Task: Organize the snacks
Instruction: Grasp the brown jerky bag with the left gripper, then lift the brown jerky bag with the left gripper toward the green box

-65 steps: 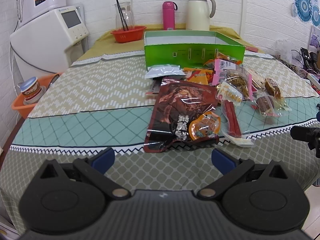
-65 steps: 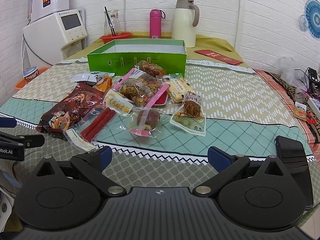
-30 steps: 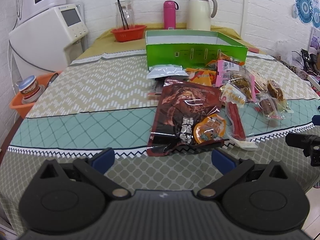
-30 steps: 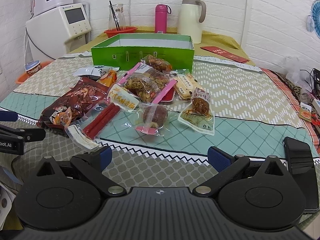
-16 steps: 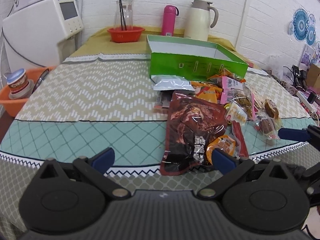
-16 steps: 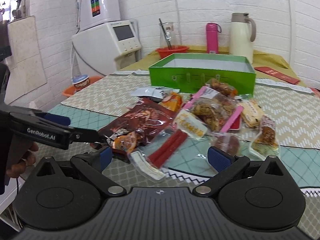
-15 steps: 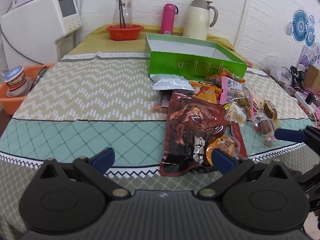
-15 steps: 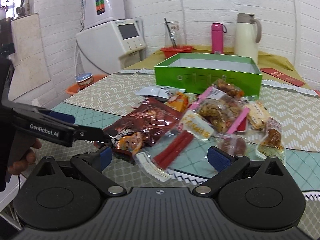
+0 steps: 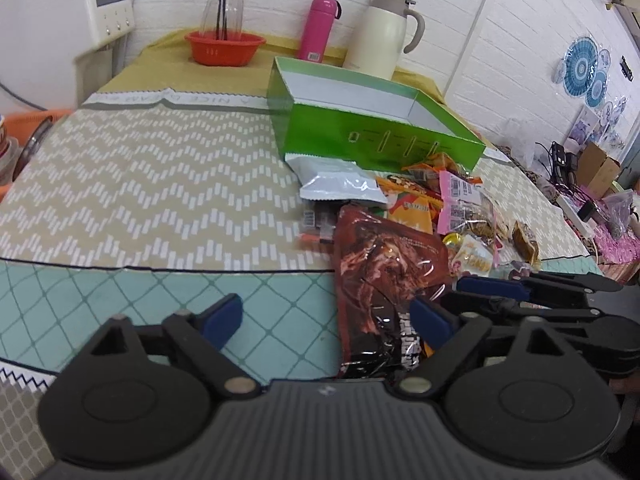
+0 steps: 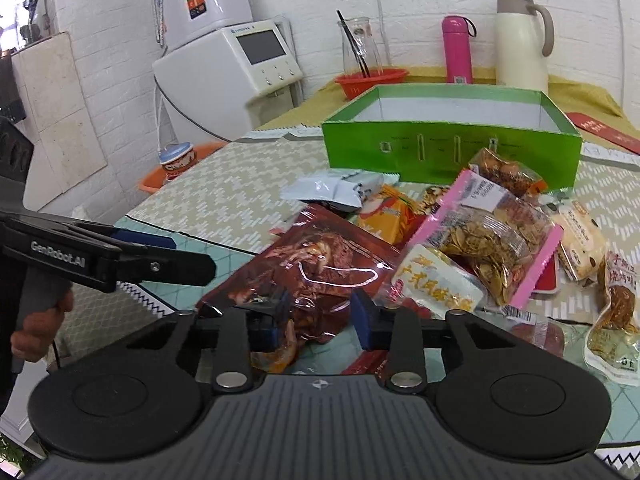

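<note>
snacks heaped before the green box, both grippers at the dark red bag

readable writing is scarce. the left gripper [image 10: 168,256], seen from the right wrist camera, carries "genrobot.ai" in white on its black arm. the strip of the tablecloth [image 9: 160,184] near the green box [image 9: 376,136] reads "nice", upside down. the packets bear chinese print too small to read.

counted on the far side of the table: one cream jug [image 10: 520,40], one pink flask [image 10: 456,48], one red basket [image 10: 372,80] with a glass carafe in it, one white machine with a screen [image 10: 240,68].

the snacks lie in a loose pile just in front of the one open green box: one silver pouch [image 9: 340,184], one orange packet [image 10: 384,212], one pink-edged bag of seeds [image 10: 492,240], and the large dark red bag [image 10: 320,276] nearest the cameras.

the right gripper [image 10: 316,320] has been closing its jaws; they stand part-open with the near end of the dark red bag between them, and a firm grip cannot be told. the left gripper's jaws have also been closing; they are apart over the tablecloth beside the bag's left edge.
</note>
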`<state>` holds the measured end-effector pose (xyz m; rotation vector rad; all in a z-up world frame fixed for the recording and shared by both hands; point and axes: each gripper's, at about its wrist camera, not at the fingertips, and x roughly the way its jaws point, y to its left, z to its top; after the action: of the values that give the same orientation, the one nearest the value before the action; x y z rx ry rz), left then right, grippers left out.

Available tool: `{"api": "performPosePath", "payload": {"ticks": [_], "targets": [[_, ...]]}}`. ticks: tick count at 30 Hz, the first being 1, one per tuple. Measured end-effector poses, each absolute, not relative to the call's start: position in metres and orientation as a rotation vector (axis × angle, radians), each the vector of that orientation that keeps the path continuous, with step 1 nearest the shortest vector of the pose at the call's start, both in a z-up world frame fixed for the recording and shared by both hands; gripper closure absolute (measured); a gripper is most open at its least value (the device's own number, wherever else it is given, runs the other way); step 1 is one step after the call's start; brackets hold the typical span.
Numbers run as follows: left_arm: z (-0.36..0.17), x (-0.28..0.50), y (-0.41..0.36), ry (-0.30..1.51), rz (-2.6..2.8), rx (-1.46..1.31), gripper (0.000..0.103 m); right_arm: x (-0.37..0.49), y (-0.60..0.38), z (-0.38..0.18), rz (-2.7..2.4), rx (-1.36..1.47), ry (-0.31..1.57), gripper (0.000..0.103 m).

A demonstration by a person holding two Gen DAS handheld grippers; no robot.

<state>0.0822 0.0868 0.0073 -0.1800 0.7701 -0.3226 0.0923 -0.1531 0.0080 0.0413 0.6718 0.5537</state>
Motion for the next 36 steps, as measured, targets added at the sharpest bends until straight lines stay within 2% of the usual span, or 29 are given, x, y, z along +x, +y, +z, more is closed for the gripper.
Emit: {"api": "performPosePath", "payload": {"ticks": [1, 2, 3, 6, 8, 10, 11, 12, 13, 14, 15, 18, 28, 36], "targets": [[0.004, 0.086, 0.087, 0.798, -0.337, -0.189, 0.052, 0.095, -0.157, 0.005, 0.537, 0.052, 0.69, 0.052], [-0.001, 0.091, 0.087, 0.826, -0.355, -0.203, 0.055, 0.097, -0.16, 0.002, 0.528, 0.065, 0.701, 0.053], [-0.005, 0.094, 0.086, 0.841, -0.367, -0.217, 0.055, 0.098, -0.163, 0.001, 0.533, 0.087, 0.703, 0.056], [-0.006, 0.1, 0.081, 0.827, -0.377, -0.209, 0.053, 0.105, -0.165, 0.0, 0.555, 0.15, 0.73, 0.056], [-0.007, 0.104, 0.077, 0.821, -0.38, -0.215, 0.051, 0.108, -0.163, 0.0, 0.58, 0.184, 0.743, 0.048], [-0.007, 0.106, 0.073, 0.812, -0.38, -0.183, 0.052, 0.11, -0.158, -0.001, 0.578, 0.18, 0.742, 0.047], [-0.007, 0.107, 0.072, 0.809, -0.379, -0.175, 0.059, 0.113, -0.157, -0.002, 0.583, 0.191, 0.737, 0.049], [-0.007, 0.108, 0.072, 0.81, -0.4, -0.189, 0.07, 0.116, -0.157, -0.004, 0.594, 0.218, 0.745, 0.054], [-0.005, 0.109, 0.071, 0.813, -0.393, -0.192, 0.07, 0.119, -0.16, -0.005, 0.597, 0.247, 0.756, 0.057], [-0.004, 0.108, 0.07, 0.81, -0.386, -0.184, 0.073, 0.119, -0.16, -0.004, 0.587, 0.244, 0.75, 0.064], [-0.002, 0.107, 0.069, 0.798, -0.383, -0.182, 0.08, 0.116, -0.157, -0.001, 0.566, 0.213, 0.737, 0.078], [0.002, 0.105, 0.071, 0.779, -0.373, -0.215, 0.085, 0.108, -0.155, 0.008, 0.553, 0.174, 0.68, 0.079], [0.048, 0.106, 0.067, 0.609, -0.372, -0.251, 0.086, 0.097, -0.158, 0.054, 0.55, 0.037, 0.425, 0.081], [0.067, 0.118, 0.059, 0.557, -0.377, -0.238, 0.086, 0.117, -0.166, 0.06, 0.507, 0.044, 0.416, 0.081]]}}
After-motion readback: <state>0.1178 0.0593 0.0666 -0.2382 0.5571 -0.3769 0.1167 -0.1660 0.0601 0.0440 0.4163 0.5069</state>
